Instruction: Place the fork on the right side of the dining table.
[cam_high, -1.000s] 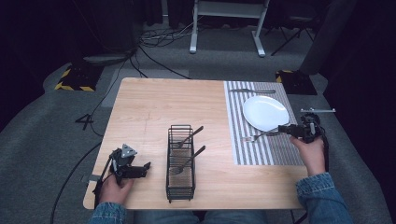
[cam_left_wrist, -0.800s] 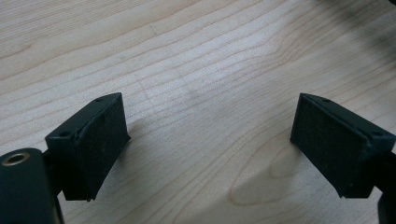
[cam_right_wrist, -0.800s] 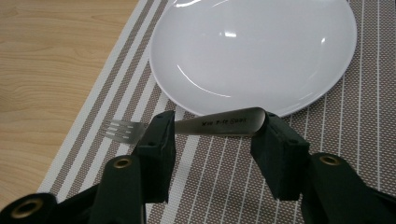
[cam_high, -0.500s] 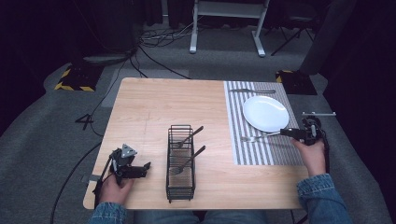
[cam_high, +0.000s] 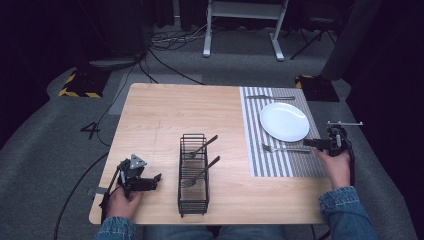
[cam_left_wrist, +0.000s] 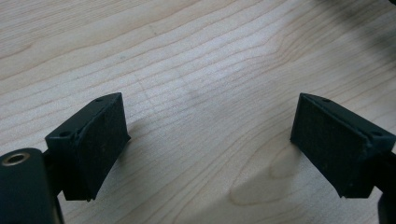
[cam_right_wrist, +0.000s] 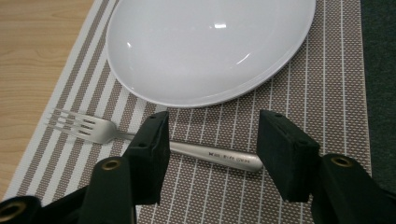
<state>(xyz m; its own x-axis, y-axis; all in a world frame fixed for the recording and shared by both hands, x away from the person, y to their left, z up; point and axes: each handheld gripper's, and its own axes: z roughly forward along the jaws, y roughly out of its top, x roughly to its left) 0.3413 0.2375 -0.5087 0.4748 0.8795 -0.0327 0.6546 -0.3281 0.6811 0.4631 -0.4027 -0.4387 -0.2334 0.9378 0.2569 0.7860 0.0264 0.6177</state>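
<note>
While our left gripper (cam_high: 156, 178) rests with jaws spread wide over bare wood at the table's (cam_high: 165, 115) near left corner, our right gripper (cam_high: 306, 143) sits low at the near right, its jaws just opening and parted around the fork (cam_right_wrist: 154, 140) handle without pressing it. Farther on, the fork lies on the striped placemat (cam_high: 255, 160), just beside the white plate (cam_high: 284, 121).

Counter (cam_high: 160, 115): placemat (cam_high: 257, 150) lies at its 3 o'clock side. On the placemat, plate (cam_high: 284, 121); fork (cam_high: 286, 148) just beside the plate at its 6 o'clock; knife (cam_high: 270, 97) at the plate's 12 o'clock. Wire rack (cam_high: 193, 175) sits at the counter's 6 o'clock, two utensils (cam_high: 202, 147) in it.
</note>
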